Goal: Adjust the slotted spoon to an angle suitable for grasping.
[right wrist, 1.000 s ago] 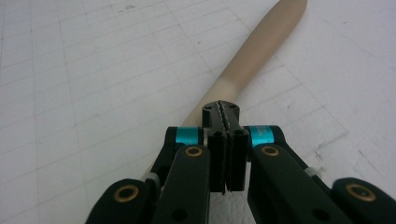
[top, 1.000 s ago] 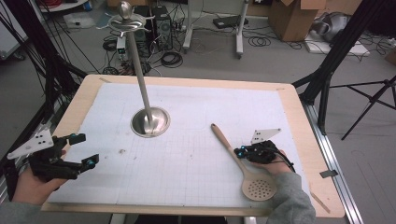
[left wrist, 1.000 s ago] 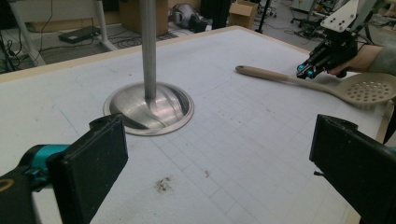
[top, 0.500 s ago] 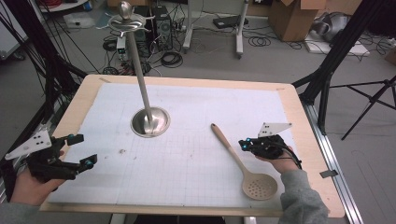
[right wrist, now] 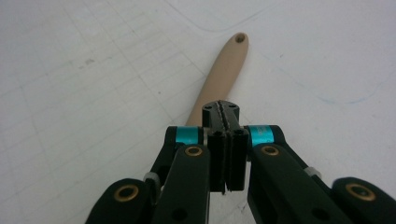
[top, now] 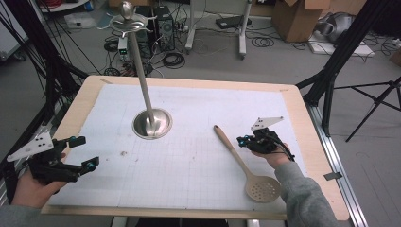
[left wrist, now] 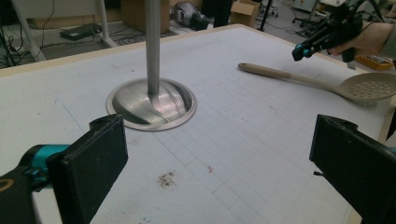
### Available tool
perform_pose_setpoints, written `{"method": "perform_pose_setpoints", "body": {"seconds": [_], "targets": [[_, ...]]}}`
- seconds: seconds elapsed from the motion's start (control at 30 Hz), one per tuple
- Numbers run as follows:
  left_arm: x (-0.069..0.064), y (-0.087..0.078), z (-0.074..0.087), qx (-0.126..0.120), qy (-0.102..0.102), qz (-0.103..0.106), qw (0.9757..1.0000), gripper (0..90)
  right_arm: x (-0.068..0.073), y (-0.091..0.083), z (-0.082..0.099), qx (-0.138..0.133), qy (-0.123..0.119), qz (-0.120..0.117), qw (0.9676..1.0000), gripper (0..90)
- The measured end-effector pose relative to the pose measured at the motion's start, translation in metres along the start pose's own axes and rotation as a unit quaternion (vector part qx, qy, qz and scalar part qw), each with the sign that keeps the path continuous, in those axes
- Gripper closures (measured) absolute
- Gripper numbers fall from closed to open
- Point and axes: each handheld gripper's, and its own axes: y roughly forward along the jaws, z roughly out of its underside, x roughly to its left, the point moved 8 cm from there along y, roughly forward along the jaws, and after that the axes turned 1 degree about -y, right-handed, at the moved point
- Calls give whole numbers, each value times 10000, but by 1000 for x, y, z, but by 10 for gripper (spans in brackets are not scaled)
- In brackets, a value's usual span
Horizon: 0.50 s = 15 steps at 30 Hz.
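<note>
Our right gripper (top: 242,140) hovers just above the handle of the wooden spoon (top: 246,166), jaws pressed flat together with nothing between them; in the right gripper view the closed tips (right wrist: 220,112) sit over the handle's mid-length. Our left gripper (top: 80,152) waits near the table's (top: 302,123) left edge, jaws spread wide and empty.

The spoon lies flat on the white mat (top: 198,142), right of the metal stand (top: 151,124), its perforated bowl toward us and the handle end with the hang hole (right wrist: 240,37) pointing away. We judge it light, stiff and not fragile, though the smooth rounded handle may roll or slip between flat pads. We would open up and pinch the handle across its width, close to the bowl where it balances.
</note>
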Motion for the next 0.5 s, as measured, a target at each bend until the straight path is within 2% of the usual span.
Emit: {"method": "perform_pose_setpoints", "body": {"seconds": [0.17, 0.33, 0.43, 0.5], "targets": [[-1, 0, 0, 1, 16, 5, 10000, 47, -1, 15, -2, 27, -43, -57, 10000, 900], [1, -4, 0, -50, 35, -73, 10000, 47, -3, 26, -1, 39, -70, -261, 9996, 900], [3, -7, -1, -99, 25, -137, 9999, 69, -3, 29, 0, 90, -185, -421, 9989, 900], [2, -8, 0, -91, 20, -125, 9999, 69, -3, 31, 1, 132, -250, -447, 9986, 900]]}}
